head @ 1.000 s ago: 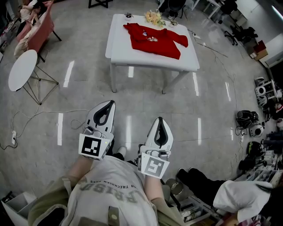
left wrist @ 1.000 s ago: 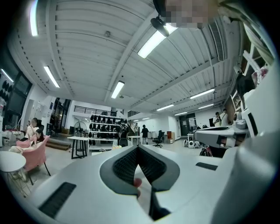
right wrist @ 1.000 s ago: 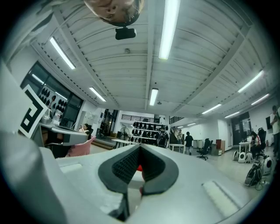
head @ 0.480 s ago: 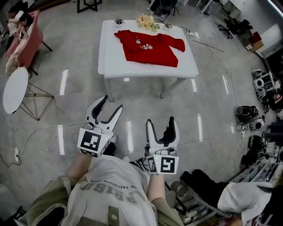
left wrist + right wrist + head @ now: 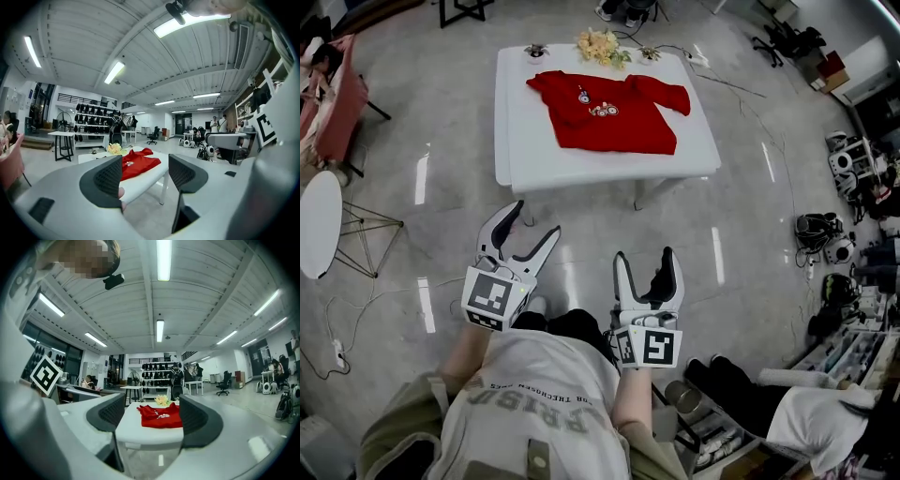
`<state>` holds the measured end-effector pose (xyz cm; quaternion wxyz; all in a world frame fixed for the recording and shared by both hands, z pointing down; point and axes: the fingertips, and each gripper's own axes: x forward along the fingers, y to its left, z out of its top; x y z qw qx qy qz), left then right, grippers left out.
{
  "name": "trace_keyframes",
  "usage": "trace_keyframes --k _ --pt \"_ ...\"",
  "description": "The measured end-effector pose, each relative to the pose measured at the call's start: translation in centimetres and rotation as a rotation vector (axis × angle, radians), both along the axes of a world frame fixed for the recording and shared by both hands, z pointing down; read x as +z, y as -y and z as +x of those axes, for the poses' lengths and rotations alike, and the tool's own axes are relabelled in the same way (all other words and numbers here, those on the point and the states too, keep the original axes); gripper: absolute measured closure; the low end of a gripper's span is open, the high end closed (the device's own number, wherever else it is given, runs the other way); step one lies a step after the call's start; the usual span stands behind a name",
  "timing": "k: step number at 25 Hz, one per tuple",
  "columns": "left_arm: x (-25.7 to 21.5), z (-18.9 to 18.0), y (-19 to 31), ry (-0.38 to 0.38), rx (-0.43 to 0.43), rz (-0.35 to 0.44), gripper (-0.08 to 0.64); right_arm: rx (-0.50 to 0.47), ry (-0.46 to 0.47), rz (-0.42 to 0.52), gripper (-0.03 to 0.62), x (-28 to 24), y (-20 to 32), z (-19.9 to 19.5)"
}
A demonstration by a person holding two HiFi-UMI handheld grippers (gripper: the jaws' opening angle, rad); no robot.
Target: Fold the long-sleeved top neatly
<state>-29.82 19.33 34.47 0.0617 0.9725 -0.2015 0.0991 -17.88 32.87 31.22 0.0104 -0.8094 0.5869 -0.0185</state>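
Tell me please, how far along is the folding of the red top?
Nothing looks done: the red top lies spread out on the white table. In hand: nothing; the left gripper, jaws opening, and the right gripper, open, are empty, away from the table. Left: every fold.

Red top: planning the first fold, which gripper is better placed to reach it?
Left, slightly: the left gripper, fingers opening and empty, sits nearer the table than the right gripper. Both are well short of the red top.

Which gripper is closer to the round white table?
Left. The left gripper, jaws opening and empty, hangs right of the round table; the right gripper is farther right, beyond it.
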Motion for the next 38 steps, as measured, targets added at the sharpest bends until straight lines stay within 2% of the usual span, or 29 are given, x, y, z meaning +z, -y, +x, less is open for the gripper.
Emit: trace_keyframes --k 5,10,17,25,29,33,38 --pt "2.4 2.5 2.3 0.047 0.006 -0.038 0.27 0.005 -0.01 -0.048 0.238 0.9 2.2 3.0" --pt "4.2 6.5 4.9 0.076 -0.028 -0.061 0.27 -0.025 -0.01 -0.084 0.239 2.9 5.1 7.8" --pt "6.3 13.5 8.6 0.123 -0.123 -0.059 0.27 -0.138 -0.022 -0.104 0.239 4.5 10.2 16.9" --pt "10.3 19.9 11.0 0.263 -0.207 -0.087 0.27 -0.298 -0.047 -0.172 0.239 6.8 15.5 25.9" --pt "13.5 20.9 12.0 0.378 -0.219 -0.077 0.27 -0.383 -0.057 -0.236 0.239 9.3 17.9 27.8" --pt "15.9 21.3 13.2 0.491 -0.207 -0.068 0.27 -0.469 -0.063 -0.316 0.239 11.9 20.0 27.6" --pt "21.0 22.9 14.8 0.625 -0.109 -0.082 0.27 -0.617 -0.123 -0.475 0.239 17.3 23.5 25.4"
